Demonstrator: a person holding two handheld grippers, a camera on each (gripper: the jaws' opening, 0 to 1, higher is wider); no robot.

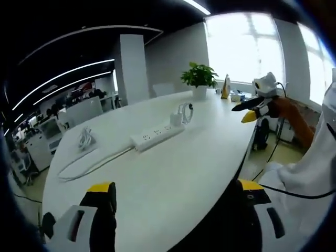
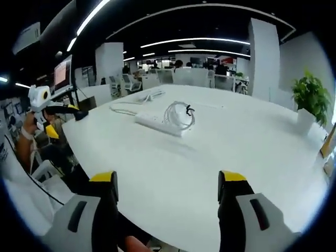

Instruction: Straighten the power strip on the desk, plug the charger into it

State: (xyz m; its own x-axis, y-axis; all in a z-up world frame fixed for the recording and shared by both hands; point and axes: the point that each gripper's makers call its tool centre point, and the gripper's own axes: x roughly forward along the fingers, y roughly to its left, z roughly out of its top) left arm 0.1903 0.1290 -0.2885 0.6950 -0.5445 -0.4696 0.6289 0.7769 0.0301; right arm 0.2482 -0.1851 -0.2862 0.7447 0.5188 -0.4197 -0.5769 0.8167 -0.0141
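Note:
A white power strip [image 1: 157, 135] lies at a slant in the middle of the white desk [image 1: 173, 173], its cord [image 1: 89, 164] looping off to the left. A white charger with a coiled cable [image 1: 181, 113] rests against the strip's far end. In the right gripper view the strip [image 2: 156, 123] has the cable coil [image 2: 178, 114] on top of it. My left gripper [image 1: 176, 197] hangs open over the desk's near edge, well short of the strip. My right gripper [image 2: 169, 190] is open too, above the opposite edge, and it also appears from the side [image 1: 258, 104].
A potted plant [image 1: 199, 79] stands at the desk's far end by the windows, with small items [image 1: 227, 88] beside it. A bundled stretch of cord [image 1: 84, 138] lies left of the strip. Office chairs and monitors [image 2: 63, 73] surround the desk. A person's white sleeve [image 1: 315, 168] is at the right.

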